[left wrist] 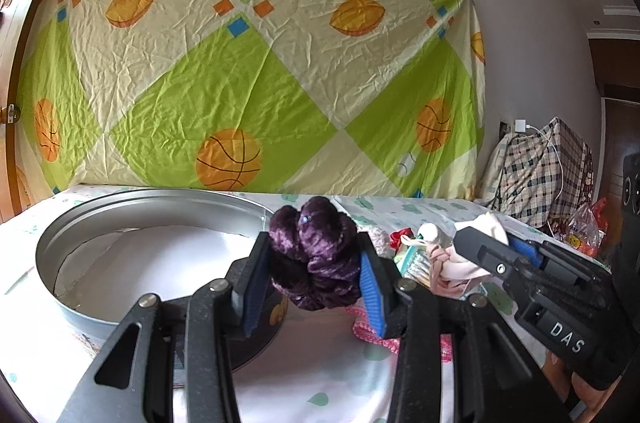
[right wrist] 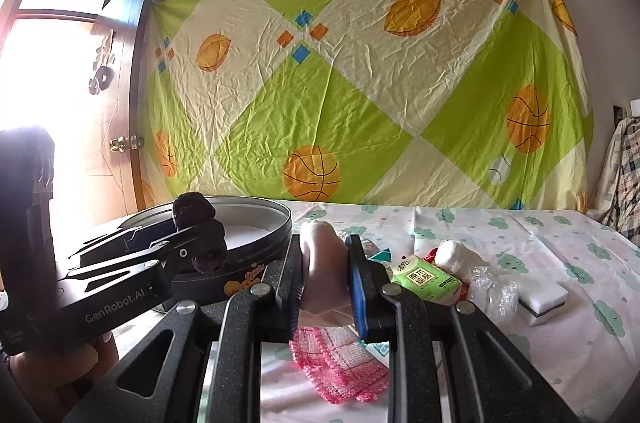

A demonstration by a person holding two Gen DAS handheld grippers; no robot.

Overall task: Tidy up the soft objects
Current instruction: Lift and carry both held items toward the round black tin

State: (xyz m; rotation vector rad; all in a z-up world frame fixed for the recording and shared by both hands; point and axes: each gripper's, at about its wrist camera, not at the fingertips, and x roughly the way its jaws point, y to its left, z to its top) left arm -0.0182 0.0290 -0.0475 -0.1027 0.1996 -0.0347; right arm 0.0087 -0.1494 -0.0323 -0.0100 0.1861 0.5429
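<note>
Purple velvet scrunchie (left wrist: 316,255) clenched between the blue pads (left wrist: 372,287) of the left gripper (left wrist: 314,277), lifted beside the round metal tin (left wrist: 80,243), over its near rim. Pale pink cloth (right wrist: 322,263) pinched tight in the right gripper (right wrist: 324,281), held above a pink mesh cloth (right wrist: 340,367) on the cloud-print sheet (right wrist: 560,247). Near the right gripper: green tissue pack (right wrist: 424,279), white roll (right wrist: 454,255), crumpled clear plastic (right wrist: 494,291), white sponge (right wrist: 546,303). Behind, green and cream basketball-print fabric (left wrist: 256,63) across the wall.
</note>
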